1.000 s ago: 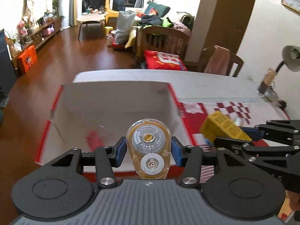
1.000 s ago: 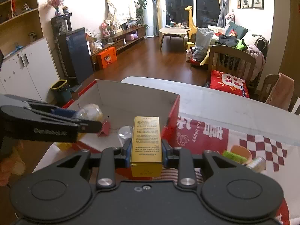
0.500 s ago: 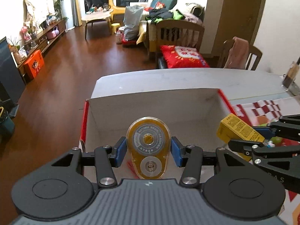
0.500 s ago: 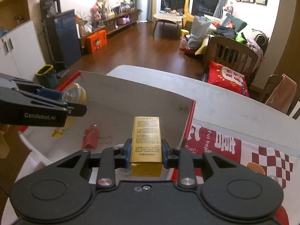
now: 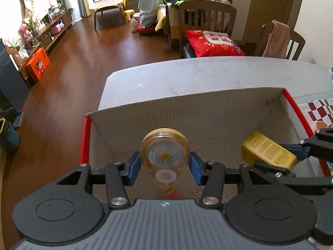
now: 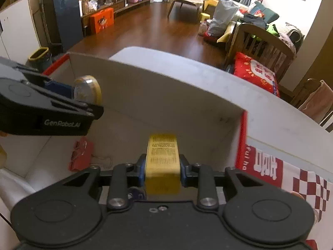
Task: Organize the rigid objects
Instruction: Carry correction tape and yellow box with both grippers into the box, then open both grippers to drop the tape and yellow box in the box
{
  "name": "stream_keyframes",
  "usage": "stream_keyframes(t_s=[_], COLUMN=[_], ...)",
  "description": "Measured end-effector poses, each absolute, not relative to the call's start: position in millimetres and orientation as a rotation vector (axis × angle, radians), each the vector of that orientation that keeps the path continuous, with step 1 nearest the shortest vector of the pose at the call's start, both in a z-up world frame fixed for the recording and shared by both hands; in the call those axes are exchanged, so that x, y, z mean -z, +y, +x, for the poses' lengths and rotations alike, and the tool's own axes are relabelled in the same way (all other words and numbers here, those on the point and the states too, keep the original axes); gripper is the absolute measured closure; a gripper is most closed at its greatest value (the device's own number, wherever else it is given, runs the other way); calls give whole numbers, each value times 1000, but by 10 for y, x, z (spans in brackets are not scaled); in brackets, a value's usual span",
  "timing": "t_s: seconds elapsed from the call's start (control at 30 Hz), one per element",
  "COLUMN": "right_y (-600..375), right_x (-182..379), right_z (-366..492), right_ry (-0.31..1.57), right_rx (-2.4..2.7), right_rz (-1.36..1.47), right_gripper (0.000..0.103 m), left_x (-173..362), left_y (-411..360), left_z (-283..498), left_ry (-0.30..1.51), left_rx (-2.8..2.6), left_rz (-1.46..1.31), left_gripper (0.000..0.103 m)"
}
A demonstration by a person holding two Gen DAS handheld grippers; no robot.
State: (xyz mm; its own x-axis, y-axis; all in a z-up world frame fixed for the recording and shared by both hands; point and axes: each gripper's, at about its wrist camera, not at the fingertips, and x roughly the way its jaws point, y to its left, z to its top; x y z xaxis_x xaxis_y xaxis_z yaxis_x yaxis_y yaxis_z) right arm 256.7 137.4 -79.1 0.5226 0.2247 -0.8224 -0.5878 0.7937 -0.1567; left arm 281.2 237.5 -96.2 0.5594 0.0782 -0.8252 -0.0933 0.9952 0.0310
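1. Both loads had travelled forward and down since the earlier frames: the tape dispenser (image 5: 164,158) and the yellow box (image 6: 162,162) now hung inside the cardboard box (image 5: 208,116) rather than above its near edge.
2. Left tool (image 5: 164,167) was pinching the round clear dispenser across its width, blue pads (image 5: 132,169) flat against both sides, the thing upright over the left half of the carton.
3. Right tool (image 6: 162,170) was pressed onto the yellow box by its long sides, the box pointing forward toward the far wall; in the left view it sat tilted, low over the right half.
4. Down on the carton floor lay a red binder clip (image 6: 80,154), just below and ahead of the left tool, with a small bluish object (image 6: 136,194) half hidden under the right tool. I could not tell what it was.
5. Outward: the carton sat on the pale counter (image 5: 187,79), a red-and-white checked cloth (image 6: 301,185) to its right.
6. Risks, as I judged them: released from height, the dispenser could land on the clip and roll or tip; the tilted yellow box could topple on release; and the two tools worked close together in one carton, so a sideways drift could knock them together.
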Motion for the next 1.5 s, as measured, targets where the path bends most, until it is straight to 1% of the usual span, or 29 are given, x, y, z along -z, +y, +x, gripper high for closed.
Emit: stream_keyframes(t_s=[0.3, 0.5, 0.63, 0.73, 0.77, 0.83, 0.97, 1.07, 1.33, 1.5], right_y=[1458, 1451, 1416, 1392, 1386, 1371, 1316, 1270, 1092, 967], right_x=[878, 922, 886, 832, 817, 784, 695, 608, 318, 150], right_z=[2562, 2530, 2480, 2446, 2442, 2418, 2307, 2235, 2027, 1855], right_ry=[925, 958, 960, 948, 945, 937, 920, 904, 847, 814], right_rx=[-497, -493, -505, -513, -514, -517, -525, -535, -573, -598], right_rz=[-480, -487, -477, -468, -466, -466, -449, -433, -380, -341], right_gripper=[74, 71, 63, 61, 60, 57, 53, 50, 42, 39], left_x=[1148, 1185, 1182, 1145, 1136, 1102, 1038, 967, 749, 606], left_y=[2374, 2364, 2361, 2371, 2372, 2384, 2351, 2317, 2242, 2177], left_z=[2940, 2956, 2951, 2928, 2920, 2889, 2810, 2744, 2548, 2358], left_ry=[1035, 1073, 1084, 1085, 1082, 1075, 1064, 1048, 1010, 978], left_rx=[-90, -80, -82, -84, -85, -85, -73, -70, -71, -65], left_rz=[18, 31, 30, 11, 7, 5, 3, 12, 20, 22], left_gripper=[54, 54, 54, 53, 49, 46, 44, 39, 39, 39])
